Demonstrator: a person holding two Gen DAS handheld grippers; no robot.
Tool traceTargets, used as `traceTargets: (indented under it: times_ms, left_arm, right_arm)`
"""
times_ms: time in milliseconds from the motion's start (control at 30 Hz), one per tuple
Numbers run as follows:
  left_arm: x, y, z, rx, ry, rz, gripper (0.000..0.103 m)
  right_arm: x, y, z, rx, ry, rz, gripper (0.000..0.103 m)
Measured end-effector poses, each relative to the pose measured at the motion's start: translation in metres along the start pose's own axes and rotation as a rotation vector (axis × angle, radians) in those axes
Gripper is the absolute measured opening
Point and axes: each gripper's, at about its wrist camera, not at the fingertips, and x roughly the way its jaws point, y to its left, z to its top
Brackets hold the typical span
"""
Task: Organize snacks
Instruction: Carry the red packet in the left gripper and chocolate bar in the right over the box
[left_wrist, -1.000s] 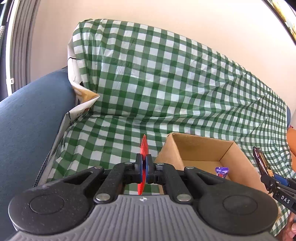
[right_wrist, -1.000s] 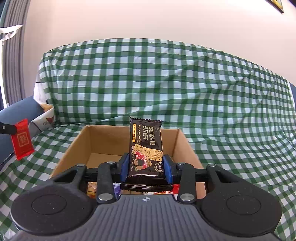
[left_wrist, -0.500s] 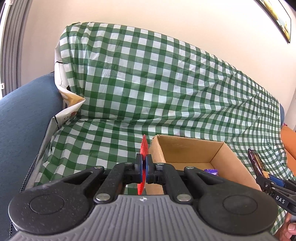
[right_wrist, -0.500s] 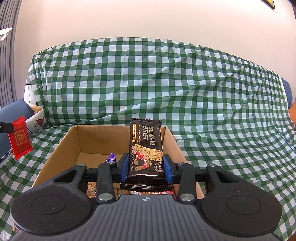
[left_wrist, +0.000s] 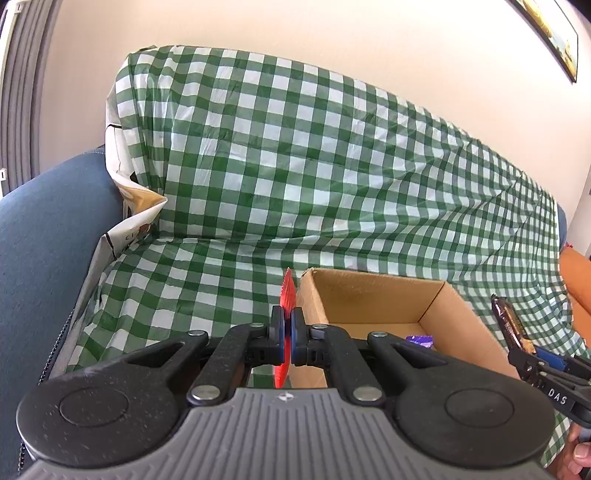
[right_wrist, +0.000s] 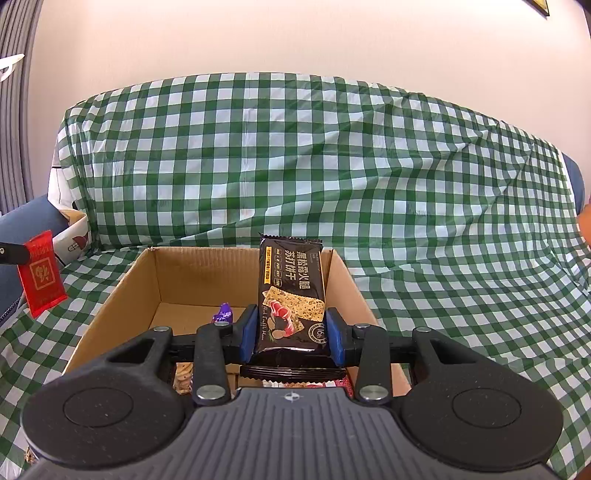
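Note:
My left gripper (left_wrist: 287, 338) is shut on a thin red packet (left_wrist: 287, 295), seen edge-on, held just left of the open cardboard box (left_wrist: 373, 295). The packet also shows at the left of the right wrist view (right_wrist: 40, 273). My right gripper (right_wrist: 291, 334) is shut on a black cracker packet (right_wrist: 291, 284), held upright over the near part of the box (right_wrist: 184, 273). A purple candy (right_wrist: 222, 313) lies inside the box, with other wrapped snacks half hidden under my right gripper.
The box sits on a sofa covered by a green checked cloth (right_wrist: 332, 166). A blue armrest (left_wrist: 40, 251) and a white printed bag (left_wrist: 129, 229) are at the left. An orange cushion (left_wrist: 576, 280) is at the far right.
Both views have shifted slightly; the box sits a little farther and lower in the right wrist view, showing more of its inside. Both grippers keep their packets.

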Motion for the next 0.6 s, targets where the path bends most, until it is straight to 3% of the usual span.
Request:
traceTargets:
  times_ms: [333, 600]
  left_arm:
    - [-0.019, -0.036, -0.002, 0.037, -0.125, -0.156, 0.002]
    - [-0.023, -0.074, -0.015, 0.11, -0.151, -0.274, 0.002]
  right_arm:
    - [-0.003, 0.001, 0.001, -0.01, -0.014, -0.008, 0.04]
    - [-0.004, 0.002, 0.001, -0.031, -0.032, -0.022, 0.04]
